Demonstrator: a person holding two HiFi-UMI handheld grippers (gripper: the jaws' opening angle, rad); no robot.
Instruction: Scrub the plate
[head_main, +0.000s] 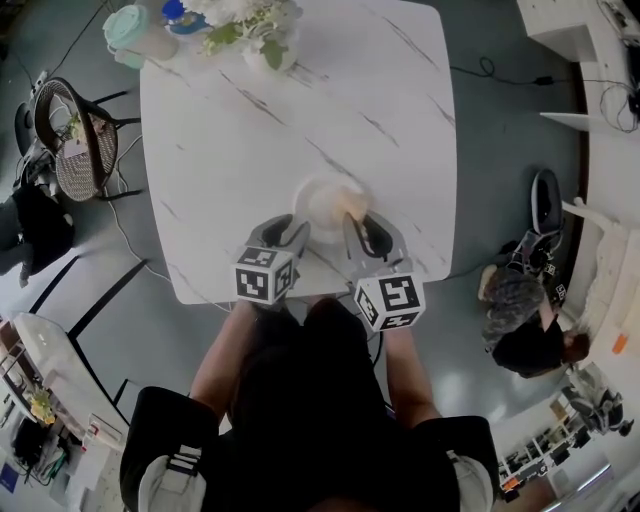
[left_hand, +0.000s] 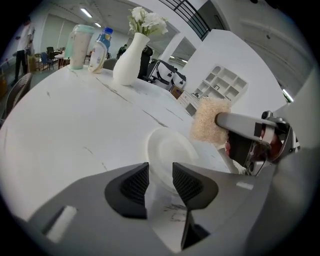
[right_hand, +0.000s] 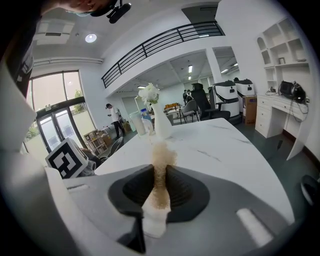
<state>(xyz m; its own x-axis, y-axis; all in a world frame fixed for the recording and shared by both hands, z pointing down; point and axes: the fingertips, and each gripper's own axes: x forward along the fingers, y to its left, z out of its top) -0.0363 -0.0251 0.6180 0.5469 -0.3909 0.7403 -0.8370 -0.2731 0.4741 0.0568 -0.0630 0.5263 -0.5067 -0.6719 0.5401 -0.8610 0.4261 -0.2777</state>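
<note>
A white plate (head_main: 322, 203) lies near the front edge of the white marble table (head_main: 300, 110). My left gripper (head_main: 290, 236) sits at the plate's near left rim. In the left gripper view its jaws stand apart and the plate (left_hand: 170, 149) shows in and just past the gap; the pads do not press on it. My right gripper (head_main: 362, 232) is shut on a tan sponge (right_hand: 160, 157) with a white backing. The sponge (left_hand: 209, 120) hovers over the plate's right side, and I cannot tell whether it touches.
A white vase of flowers (head_main: 262, 35), a mint cup (head_main: 130, 30) and a bottle (head_main: 180, 15) stand at the table's far left corner. A wicker chair (head_main: 75, 140) is to the left. A person (head_main: 530, 320) sits on the floor at right.
</note>
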